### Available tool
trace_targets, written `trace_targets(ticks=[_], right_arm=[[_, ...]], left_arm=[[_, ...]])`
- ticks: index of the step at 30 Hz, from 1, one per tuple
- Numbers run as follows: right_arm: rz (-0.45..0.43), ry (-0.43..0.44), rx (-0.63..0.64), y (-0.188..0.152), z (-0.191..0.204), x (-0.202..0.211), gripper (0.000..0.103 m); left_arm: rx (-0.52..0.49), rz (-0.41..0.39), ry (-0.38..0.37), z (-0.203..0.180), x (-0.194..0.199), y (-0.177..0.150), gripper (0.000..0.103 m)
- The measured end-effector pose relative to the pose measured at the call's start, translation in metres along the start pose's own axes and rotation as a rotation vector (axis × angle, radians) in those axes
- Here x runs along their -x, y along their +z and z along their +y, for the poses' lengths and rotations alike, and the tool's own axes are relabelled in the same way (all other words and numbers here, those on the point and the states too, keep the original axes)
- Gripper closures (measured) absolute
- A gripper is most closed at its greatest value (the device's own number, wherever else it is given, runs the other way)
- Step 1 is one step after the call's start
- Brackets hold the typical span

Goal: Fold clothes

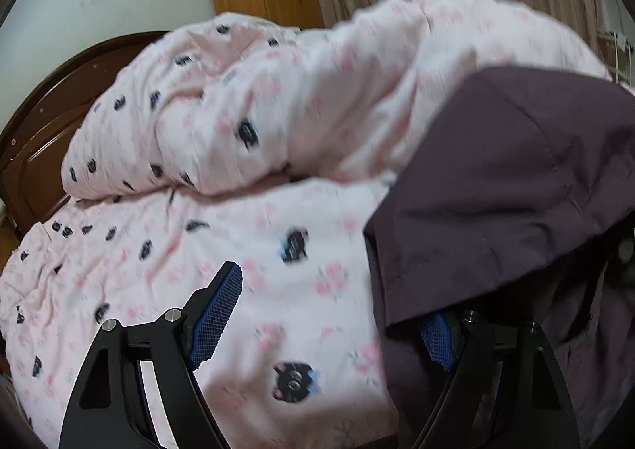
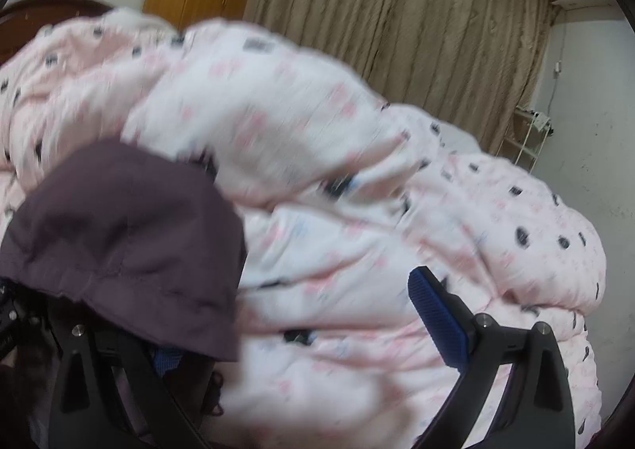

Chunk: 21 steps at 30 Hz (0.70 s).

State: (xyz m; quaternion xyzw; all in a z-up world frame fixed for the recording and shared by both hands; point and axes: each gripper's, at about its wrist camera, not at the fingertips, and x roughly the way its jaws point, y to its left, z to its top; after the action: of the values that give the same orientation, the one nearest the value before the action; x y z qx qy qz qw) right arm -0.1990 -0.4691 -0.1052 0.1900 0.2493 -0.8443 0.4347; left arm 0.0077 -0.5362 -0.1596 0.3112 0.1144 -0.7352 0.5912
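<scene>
Hovering over the pink quilt, both my grippers, left and right, gape wide, gripping nothing. Purple garment drapes between them, snagging inner fingers; it could drag and unfold.

I see one dark purple garment, plain thin cloth with stitched seams and a hem, bunched and creased. It lies on the pink flowered quilt at my left view's right side, draped over one claw finger in each view.
</scene>
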Motion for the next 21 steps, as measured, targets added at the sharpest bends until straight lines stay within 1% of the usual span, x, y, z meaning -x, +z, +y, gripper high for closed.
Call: trace_targets(ticks=[2, 4, 6, 7, 9, 11, 15, 16, 18, 19, 21], right_arm=[[0.040, -0.004, 0.027, -0.006, 0.010, -0.012, 0.003], [0.074, -0.017, 0.064, -0.012, 0.017, -0.023, 0.003], [0.099, -0.027, 0.091, -0.016, 0.021, -0.030, 0.003], [0.102, -0.016, 0.087, -0.017, 0.020, -0.029, 0.003], [0.106, 0.035, 0.091, -0.018, 0.014, -0.021, 0.003], [0.109, 0.114, 0.123, -0.021, 0.004, -0.004, 0.003], [0.126, 0.225, 0.190, -0.031, -0.036, 0.045, 0.003], [0.127, 0.239, 0.193, -0.038, -0.058, 0.063, 0.003], [0.133, 0.246, 0.168, -0.050, -0.090, 0.086, 0.003], [0.144, 0.243, 0.141, -0.060, -0.112, 0.097, 0.003], [0.176, 0.204, 0.106, -0.082, -0.146, 0.115, 0.003]], left_arm=[[-0.010, 0.029, 0.004, -0.005, -0.007, -0.005, 0.023], [-0.020, 0.044, -0.007, -0.008, -0.008, -0.006, 0.023], [-0.025, 0.039, -0.033, -0.007, -0.002, -0.004, 0.023], [-0.026, 0.031, -0.050, -0.005, 0.004, -0.002, 0.023], [-0.012, 0.024, -0.094, 0.002, 0.018, 0.001, 0.023], [0.007, 0.029, -0.140, 0.014, 0.033, 0.003, 0.023], [0.030, 0.027, -0.225, 0.044, 0.073, -0.002, 0.023], [0.015, 0.014, -0.213, 0.051, 0.083, -0.009, 0.023], [-0.015, -0.013, -0.189, 0.065, 0.104, -0.023, 0.023], [-0.027, -0.021, -0.176, 0.071, 0.112, -0.030, 0.023], [-0.020, 0.001, -0.161, 0.083, 0.119, -0.047, 0.023]])
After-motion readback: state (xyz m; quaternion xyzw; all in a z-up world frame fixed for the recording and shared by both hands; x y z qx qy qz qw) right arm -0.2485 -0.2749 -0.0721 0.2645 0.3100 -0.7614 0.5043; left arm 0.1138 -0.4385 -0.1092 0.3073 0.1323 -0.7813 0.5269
